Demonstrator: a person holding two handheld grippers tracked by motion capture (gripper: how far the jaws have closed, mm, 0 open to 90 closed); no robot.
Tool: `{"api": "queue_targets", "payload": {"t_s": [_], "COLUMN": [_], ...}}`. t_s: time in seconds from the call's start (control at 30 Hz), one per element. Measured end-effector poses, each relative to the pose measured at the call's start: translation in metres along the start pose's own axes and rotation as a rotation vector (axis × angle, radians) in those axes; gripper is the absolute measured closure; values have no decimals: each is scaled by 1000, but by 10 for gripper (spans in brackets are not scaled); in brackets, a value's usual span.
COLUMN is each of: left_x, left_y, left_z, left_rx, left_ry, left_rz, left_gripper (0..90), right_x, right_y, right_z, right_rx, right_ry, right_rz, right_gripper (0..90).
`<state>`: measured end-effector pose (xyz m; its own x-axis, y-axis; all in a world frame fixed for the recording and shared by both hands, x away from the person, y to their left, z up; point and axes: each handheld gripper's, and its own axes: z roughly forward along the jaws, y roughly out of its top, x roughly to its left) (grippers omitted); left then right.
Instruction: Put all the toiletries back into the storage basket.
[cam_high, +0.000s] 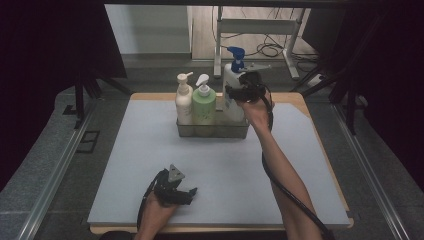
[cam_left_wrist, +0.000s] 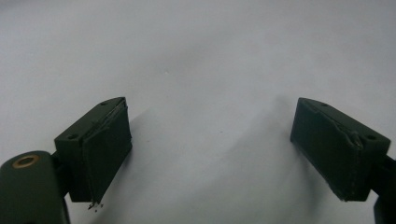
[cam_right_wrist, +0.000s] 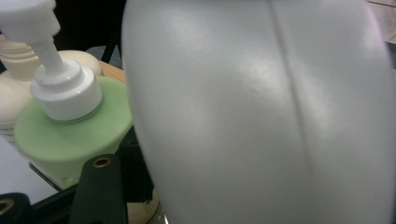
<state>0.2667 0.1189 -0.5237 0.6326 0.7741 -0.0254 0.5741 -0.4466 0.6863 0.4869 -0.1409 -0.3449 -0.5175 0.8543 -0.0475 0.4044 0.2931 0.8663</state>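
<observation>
A white spray bottle (cam_high: 231, 95) with a blue trigger head stands at the right end of a clear bin (cam_high: 212, 130). My right gripper (cam_high: 243, 91) is shut on its upper body from the right. In the right gripper view the white spray bottle (cam_right_wrist: 261, 112) sits very close, with one black jaw pressed against its lower left side and the other jaw hidden behind it. My left gripper (cam_high: 176, 189) rests low on the grey mat (cam_high: 150, 150) near the front edge. In its own view the left gripper (cam_left_wrist: 210, 149) is open with only bare mat between the jaws.
In the bin, left of the spray bottle, stand a green pump bottle (cam_high: 204, 102) and a cream pump bottle (cam_high: 183, 100); the green pump bottle (cam_right_wrist: 65, 135) sits close beside the gripped one. Beyond the wooden table's far edge a metal frame (cam_high: 255, 30) and cables lie on the floor.
</observation>
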Motion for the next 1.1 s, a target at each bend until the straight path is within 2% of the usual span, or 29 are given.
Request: {"api": "queue_targets", "payload": {"t_s": [0.47, 1.1], "left_x": [0, 0], "left_y": [0, 0], "left_z": [0, 0], "left_rx": [1, 4], "left_ry": [0, -1], "left_rz": [-1, 1], "left_gripper": [121, 121], "right_x": [4, 6], "right_y": [-18, -38], "right_z": [17, 27], "right_rx": [31, 65], "right_ry": [12, 20], "right_rz": [12, 22], "right_gripper": [381, 381]}}
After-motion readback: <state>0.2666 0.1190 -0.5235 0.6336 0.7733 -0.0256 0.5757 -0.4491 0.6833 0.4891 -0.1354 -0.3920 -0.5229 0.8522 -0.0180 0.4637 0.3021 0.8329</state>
